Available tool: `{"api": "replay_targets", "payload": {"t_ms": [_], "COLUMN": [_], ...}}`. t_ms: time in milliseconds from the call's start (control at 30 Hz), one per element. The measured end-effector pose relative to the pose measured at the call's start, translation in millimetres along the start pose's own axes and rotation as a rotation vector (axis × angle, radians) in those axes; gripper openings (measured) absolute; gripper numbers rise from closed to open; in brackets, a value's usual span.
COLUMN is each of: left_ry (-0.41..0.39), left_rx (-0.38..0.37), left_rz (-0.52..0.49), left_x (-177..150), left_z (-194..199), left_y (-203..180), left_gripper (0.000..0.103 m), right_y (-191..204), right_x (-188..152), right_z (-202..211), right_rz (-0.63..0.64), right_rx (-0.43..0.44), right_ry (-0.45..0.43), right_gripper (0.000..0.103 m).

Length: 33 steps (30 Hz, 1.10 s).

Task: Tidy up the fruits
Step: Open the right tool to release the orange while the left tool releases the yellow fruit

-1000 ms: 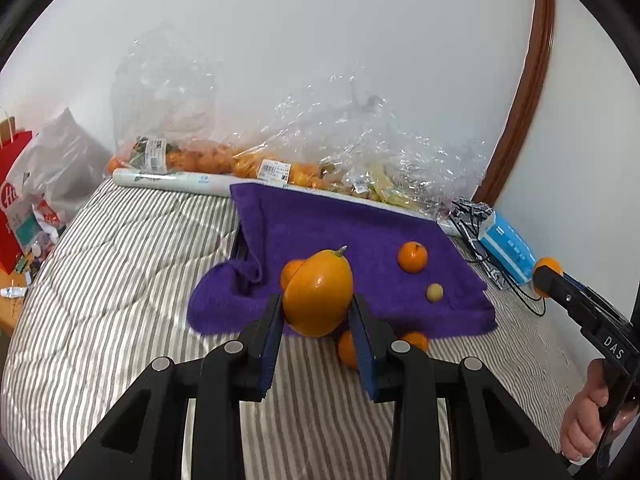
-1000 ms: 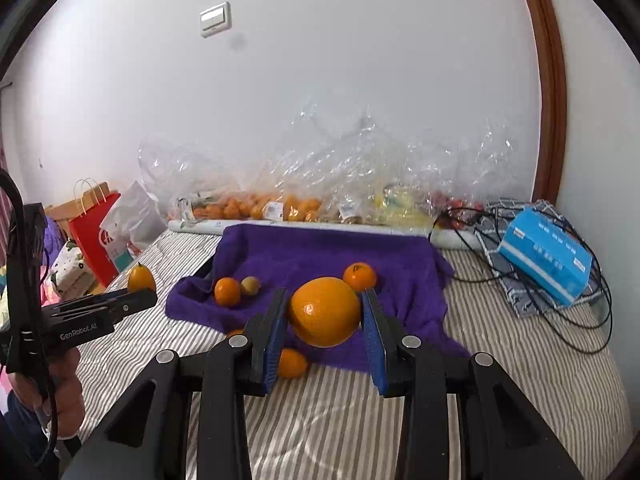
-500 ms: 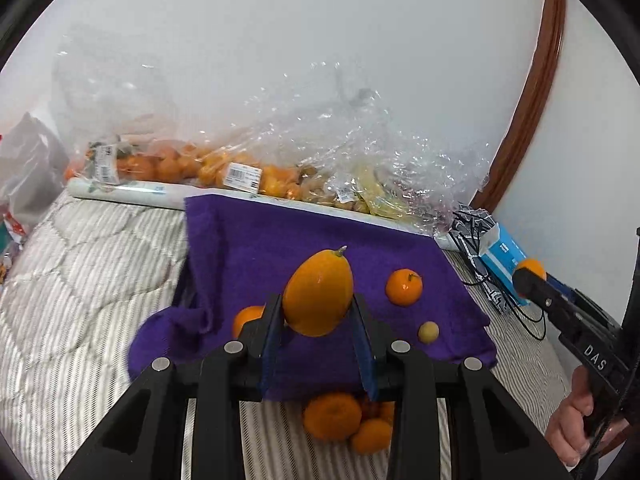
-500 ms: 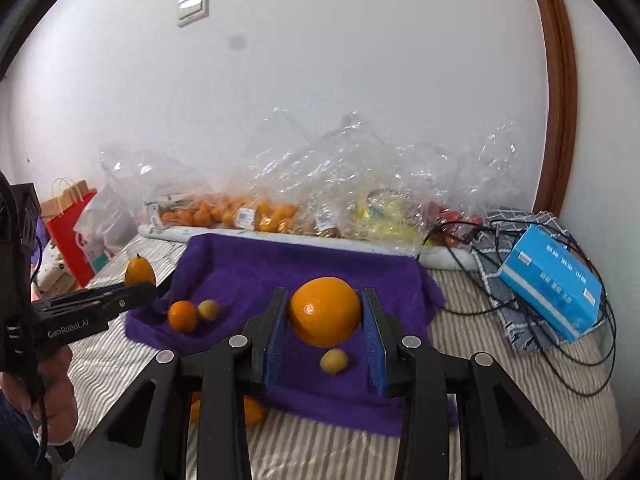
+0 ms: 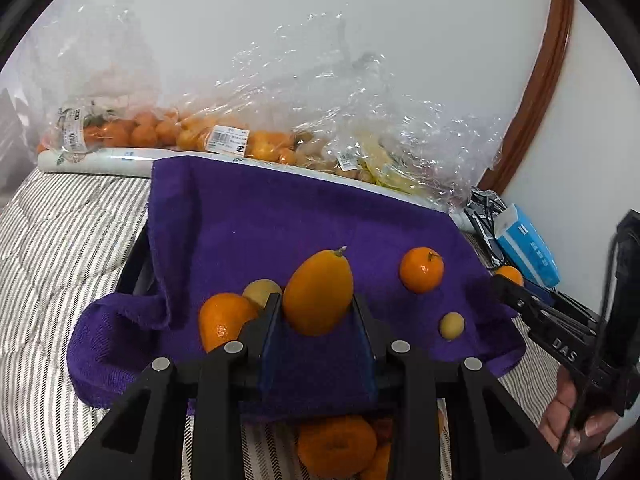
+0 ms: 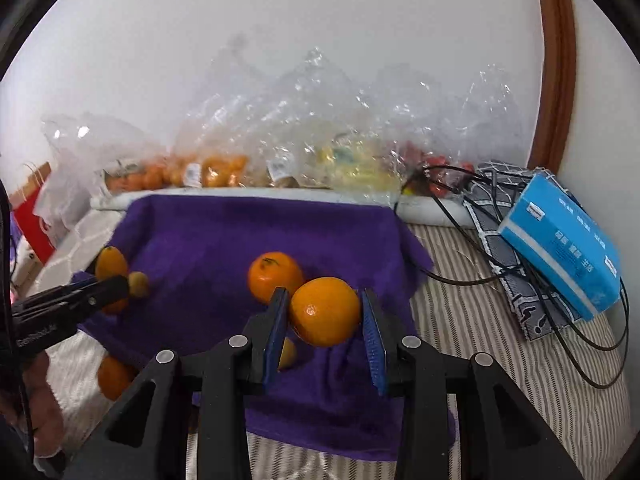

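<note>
Hand-held grippers (image 5: 316, 312) (image 6: 324, 312) angled over towel (image 5: 248, 224)

- Oval orange fruit (image 5: 319, 292): elongated, smooth, stem tip pointing up; clamped between the pads of the left claw (image 5: 316, 320) above the purple towel (image 5: 280, 220).
- Round orange (image 6: 325, 311): glossy; clamped between the pads of the right claw (image 6: 325, 316) above the towel's right part.
- Mandarin (image 5: 421, 269): rests on the towel, stem up.
- Small yellow fruit (image 5: 452, 325): lies on the towel near its front edge.
- Second orange (image 5: 224, 320): on the towel, touching a second yellowish fruit (image 5: 260, 292).
- Further oranges (image 5: 336, 446): on the striped bed beyond the towel's front edge.
</note>
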<state>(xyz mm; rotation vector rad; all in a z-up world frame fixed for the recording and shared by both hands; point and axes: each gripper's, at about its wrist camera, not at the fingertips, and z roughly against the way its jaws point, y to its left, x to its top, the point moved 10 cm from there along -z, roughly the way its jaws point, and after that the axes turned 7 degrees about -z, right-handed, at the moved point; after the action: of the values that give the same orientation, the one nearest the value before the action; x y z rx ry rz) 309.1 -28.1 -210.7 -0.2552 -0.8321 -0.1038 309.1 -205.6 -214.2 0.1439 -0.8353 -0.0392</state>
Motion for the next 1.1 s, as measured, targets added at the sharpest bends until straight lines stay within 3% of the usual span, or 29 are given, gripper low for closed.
{"api": "replay_targets", "payload": {"t_ms": [300, 733, 1100], "left_ry": [0.036, 0.056, 0.063], "left_rx": [0.01, 0.04, 0.062], "left_rz": [-0.009, -0.042, -0.056], "left_x": [-7.1, -10.0, -10.4], "left_z": [-11.7, -16.8, -19.1], "left_y": [0.0, -1.4, -0.7], "left_gripper": [0.032, 0.032, 0.032], "right_y": [1.8, 11.9, 9.1], "right_x": [-14.8, -22.6, -13.0], "right_z": [-20.6, -27.3, -16.4], "right_rz": [-0.003, 0.051, 0.051], "right_rx": [-0.01, -0.021, -0.026], "right_ry": [0.061, 0.066, 0.011], "right_gripper": [0.036, 0.037, 0.054]}}
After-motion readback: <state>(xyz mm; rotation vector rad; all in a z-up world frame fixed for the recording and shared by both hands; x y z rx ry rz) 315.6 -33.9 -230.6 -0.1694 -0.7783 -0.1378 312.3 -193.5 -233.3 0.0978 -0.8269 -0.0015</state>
